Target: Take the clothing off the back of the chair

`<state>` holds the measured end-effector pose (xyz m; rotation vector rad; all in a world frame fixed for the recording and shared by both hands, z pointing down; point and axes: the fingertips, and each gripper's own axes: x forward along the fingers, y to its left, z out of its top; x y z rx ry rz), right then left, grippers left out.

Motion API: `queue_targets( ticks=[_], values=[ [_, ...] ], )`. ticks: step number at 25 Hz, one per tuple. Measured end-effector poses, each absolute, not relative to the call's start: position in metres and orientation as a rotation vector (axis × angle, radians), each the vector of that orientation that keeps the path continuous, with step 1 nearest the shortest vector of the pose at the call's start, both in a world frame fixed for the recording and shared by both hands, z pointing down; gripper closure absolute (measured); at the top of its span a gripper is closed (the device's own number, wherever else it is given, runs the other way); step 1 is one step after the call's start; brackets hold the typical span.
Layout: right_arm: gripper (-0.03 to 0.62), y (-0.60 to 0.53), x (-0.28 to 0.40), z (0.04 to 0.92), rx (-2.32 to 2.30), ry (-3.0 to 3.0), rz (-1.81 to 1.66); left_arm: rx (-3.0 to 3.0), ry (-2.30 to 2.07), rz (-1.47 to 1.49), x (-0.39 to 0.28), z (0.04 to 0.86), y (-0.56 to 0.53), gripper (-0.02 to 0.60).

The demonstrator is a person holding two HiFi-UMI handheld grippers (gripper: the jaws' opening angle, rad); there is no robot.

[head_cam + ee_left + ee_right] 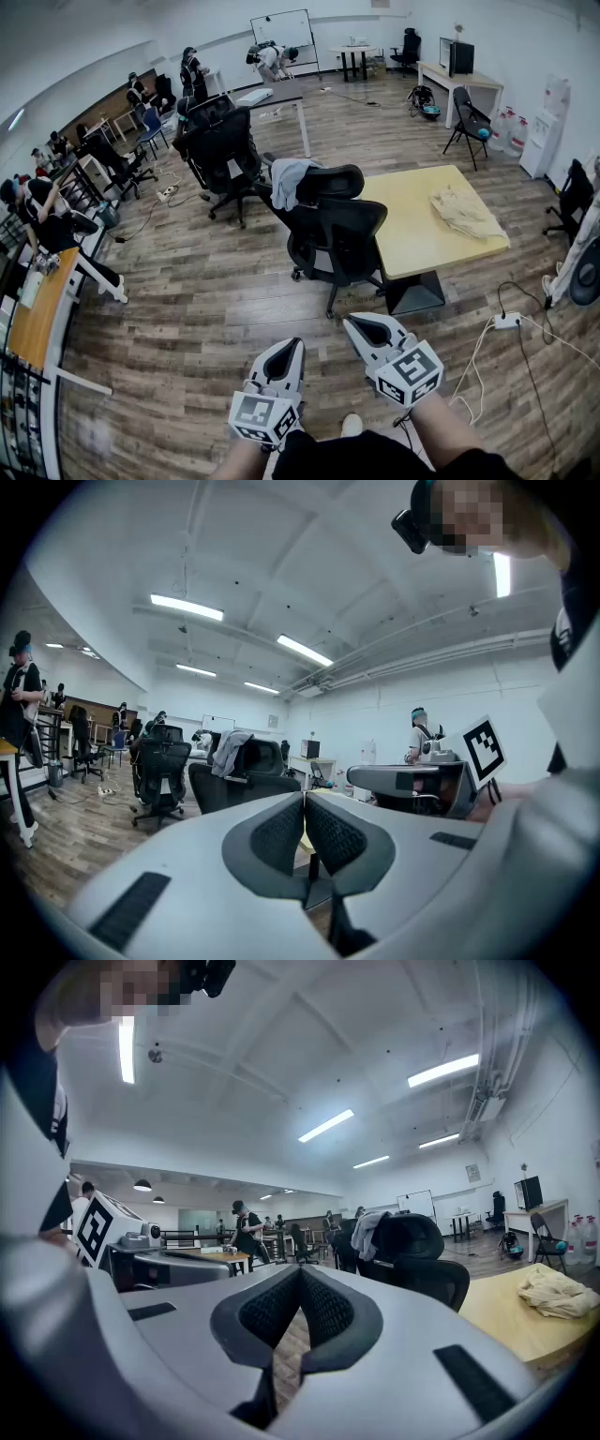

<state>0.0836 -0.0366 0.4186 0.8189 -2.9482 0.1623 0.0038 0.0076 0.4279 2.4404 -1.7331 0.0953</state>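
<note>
Head view, Q: where is the clothing [289, 178] hanging?
R: Draped over the chair [330, 183] back, well ahead of left gripper [292, 345] and right gripper [354, 323], both clenching shut on nothing. Whiteboard [281, 28] writing is showing too small to read.

Clothing [289, 180]: pale grey-blue garment, limp and rumpled. It is draped over one end of the headrest at the top of the chair back, with its folds hanging down that side.

Chair [339, 242]: black, high-backed office chair on a castor base. It stands upright on the wood floor, close against the yellow counter [417, 220].
</note>
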Motion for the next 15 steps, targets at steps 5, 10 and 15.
queue_targets(
  ticks=[5, 10, 15],
  values=[
    [0.582, -0.038, 0.086, 0.419, 0.820, -2.948, 0.160, 2.444, -1.726, 0.101, 0.007, 0.429, 0.007, 0.563],
    [0.582, -0.043, 0.085, 0.419, 0.825, -2.944, 0.171, 2.445, -1.717, 0.103, 0.006, 0.429, 0.003, 0.563],
    [0.582, -0.046, 0.080, 0.419, 0.813, -2.967, 0.190, 2.444, -1.716, 0.105, 0.000, 0.430, -0.001, 0.563]
  ],
)
